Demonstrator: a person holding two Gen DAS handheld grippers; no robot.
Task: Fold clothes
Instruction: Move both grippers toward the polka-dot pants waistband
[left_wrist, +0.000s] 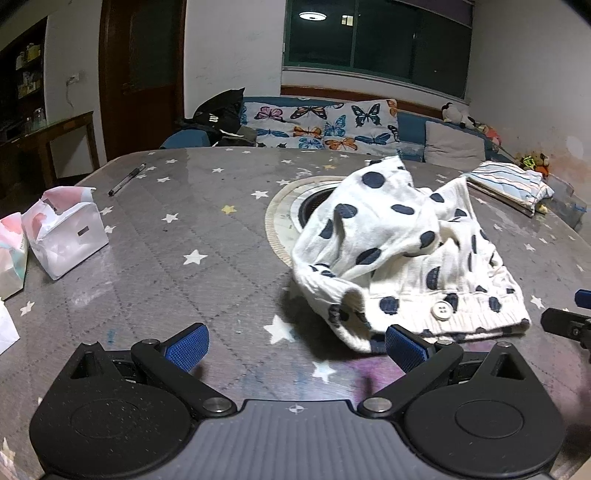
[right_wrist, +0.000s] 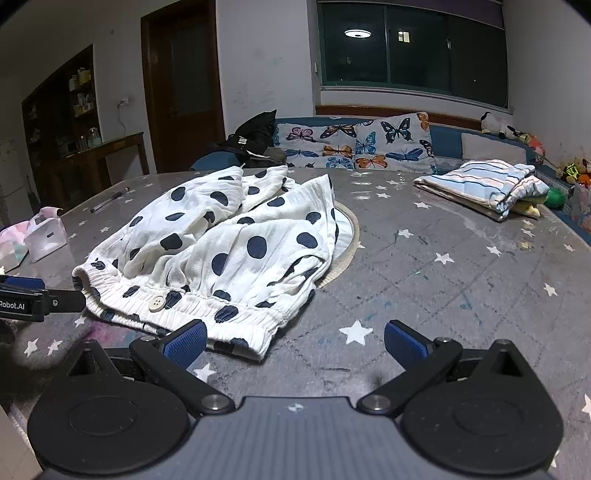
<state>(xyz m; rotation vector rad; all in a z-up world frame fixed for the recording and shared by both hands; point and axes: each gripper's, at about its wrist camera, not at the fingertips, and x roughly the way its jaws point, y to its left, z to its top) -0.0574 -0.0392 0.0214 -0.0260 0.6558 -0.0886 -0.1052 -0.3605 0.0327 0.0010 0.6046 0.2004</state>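
White shorts with dark polka dots (left_wrist: 399, 251) (right_wrist: 221, 243) lie crumpled on the grey star-patterned table (left_wrist: 166, 258) (right_wrist: 443, 277), waistband and a white button (right_wrist: 158, 303) facing me. My left gripper (left_wrist: 295, 345) is open just short of the waistband's left corner, with nothing between its blue pads. Near the waistband's right corner my right gripper (right_wrist: 293, 341) also stands open, its left pad (right_wrist: 186, 341) close to the hem. The right gripper's tip (left_wrist: 569, 321) shows at the right edge of the left wrist view, and the left gripper's tip (right_wrist: 37, 295) at the left edge of the right wrist view.
A folded striped garment (right_wrist: 487, 186) (left_wrist: 513, 181) lies at the far right of the table. A round mat (left_wrist: 284, 210) sits under the shorts. Tissue packs (left_wrist: 66, 229) and a pen (left_wrist: 127, 179) lie at the left. A sofa with butterfly cushions (right_wrist: 362, 144) stands behind.
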